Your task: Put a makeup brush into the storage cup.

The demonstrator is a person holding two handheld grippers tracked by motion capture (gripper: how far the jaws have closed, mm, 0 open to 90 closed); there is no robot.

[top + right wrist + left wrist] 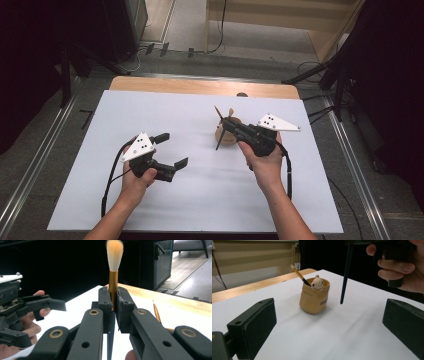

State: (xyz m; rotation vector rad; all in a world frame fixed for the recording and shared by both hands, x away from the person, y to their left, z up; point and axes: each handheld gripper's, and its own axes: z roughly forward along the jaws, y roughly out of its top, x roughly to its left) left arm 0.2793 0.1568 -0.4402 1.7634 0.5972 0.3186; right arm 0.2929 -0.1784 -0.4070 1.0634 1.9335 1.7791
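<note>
A makeup brush (113, 282) with pale bristles, a gold ferrule and a dark handle stands upright in my right gripper (113, 302), which is shut on it. In the high view the right gripper (226, 122) hovers just above a small tan sack-shaped pot (229, 138), and the brush's handle (219, 141) hangs down on the pot's left. The pot (314, 298) holds a little animal figure (317, 283) and a yellow-handled brush (298, 275). My left gripper (172, 150) is open and empty, left of the pot, with its jaws aimed at it.
A white sheet (150, 105) covers the table, and a strip of bare wood (190, 86) shows along the far edge. Cables and stand legs lie on the floor beyond. A metal rail (45, 145) runs along each side of the table.
</note>
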